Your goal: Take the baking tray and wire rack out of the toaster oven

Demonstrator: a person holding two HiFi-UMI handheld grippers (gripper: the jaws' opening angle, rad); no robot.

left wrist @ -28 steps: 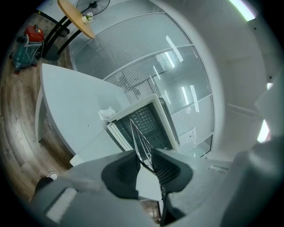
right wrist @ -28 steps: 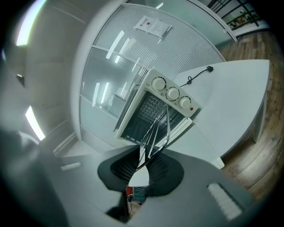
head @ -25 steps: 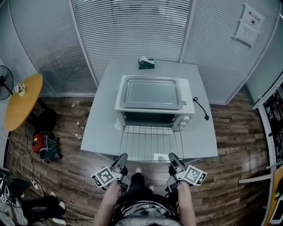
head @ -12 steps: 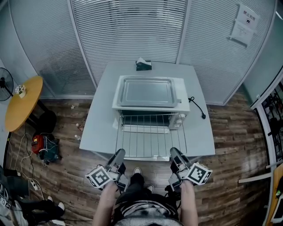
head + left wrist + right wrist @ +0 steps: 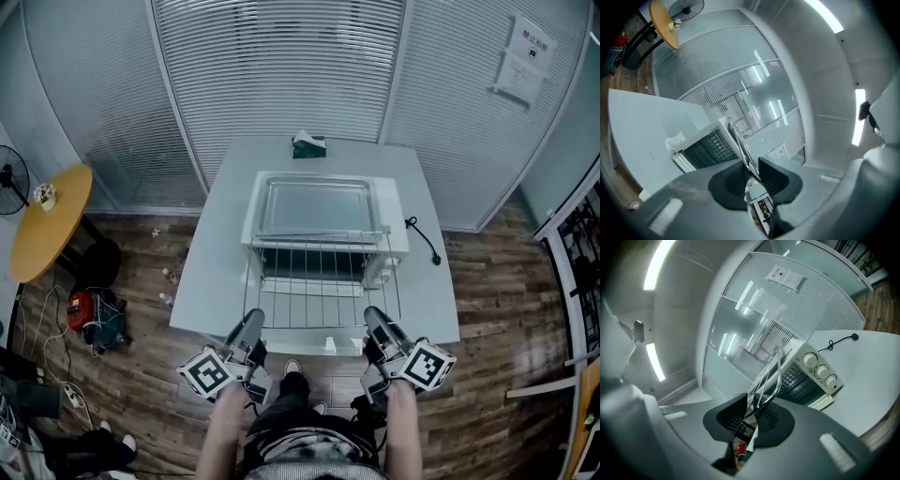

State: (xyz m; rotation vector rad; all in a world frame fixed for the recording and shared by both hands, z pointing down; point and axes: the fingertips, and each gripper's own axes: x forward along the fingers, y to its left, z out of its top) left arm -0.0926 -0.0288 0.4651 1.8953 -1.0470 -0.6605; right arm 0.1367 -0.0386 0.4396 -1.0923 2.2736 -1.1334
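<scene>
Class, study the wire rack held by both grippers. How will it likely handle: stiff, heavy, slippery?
Probably stiff: the wire rack spans straight between the left gripper and right gripper without sagging. Likely light, being mostly open gaps. Its thin shiny rim might slip or pivot in the pads.

Wide rack (image 5: 319, 291) spans oven (image 5: 395, 234) front; tray (image 5: 317, 206) covers top; table (image 5: 208, 272) free L+R of oven.
</scene>
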